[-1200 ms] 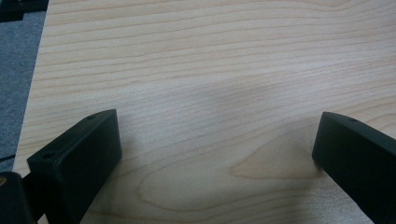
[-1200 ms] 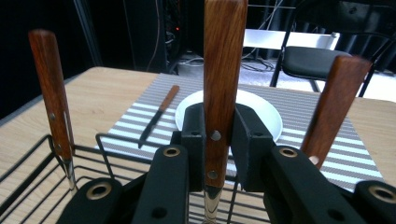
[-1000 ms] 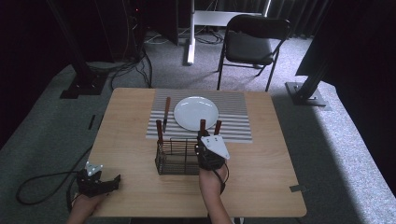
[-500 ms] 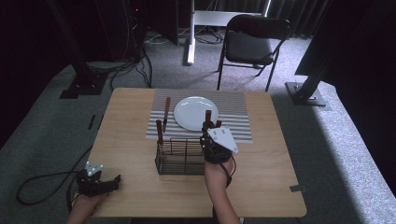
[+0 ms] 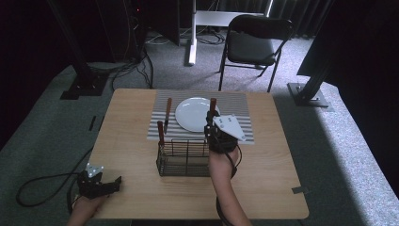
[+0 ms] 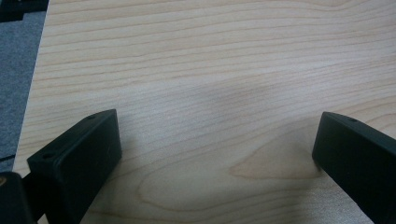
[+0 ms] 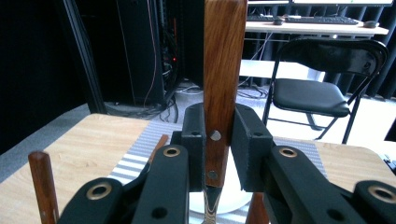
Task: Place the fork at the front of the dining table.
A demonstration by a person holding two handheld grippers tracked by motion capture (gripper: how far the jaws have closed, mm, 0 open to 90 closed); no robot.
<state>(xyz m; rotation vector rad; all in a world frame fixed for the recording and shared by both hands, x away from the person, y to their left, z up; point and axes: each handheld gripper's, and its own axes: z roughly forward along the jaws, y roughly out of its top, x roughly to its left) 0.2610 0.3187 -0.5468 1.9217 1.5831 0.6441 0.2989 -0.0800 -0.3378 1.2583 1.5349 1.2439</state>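
Brown wooden knife handle (image 7: 223,70) clamped upright in my right claw (image 7: 219,154), blade down, at basket's 1 o'clock. Risk: blade snags black wire basket (image 5: 184,157), tips it; second wooden-handled utensil (image 5: 160,132) topples. Left claw (image 6: 210,154) gapes, idle at table's 7 o'clock. Pale wood table (image 5: 127,122), striped placemat (image 5: 240,110), white round plate (image 5: 193,114), black folding chair (image 5: 254,44) at 12 o'clock.

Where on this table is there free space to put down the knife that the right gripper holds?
Free: the striped mat right of the white plate, and the bare wood right of the wire basket, out to the table edge. Also the wide wood between the basket and the left gripper. Crowded: the mat's left, where a knife lies beside the plate.
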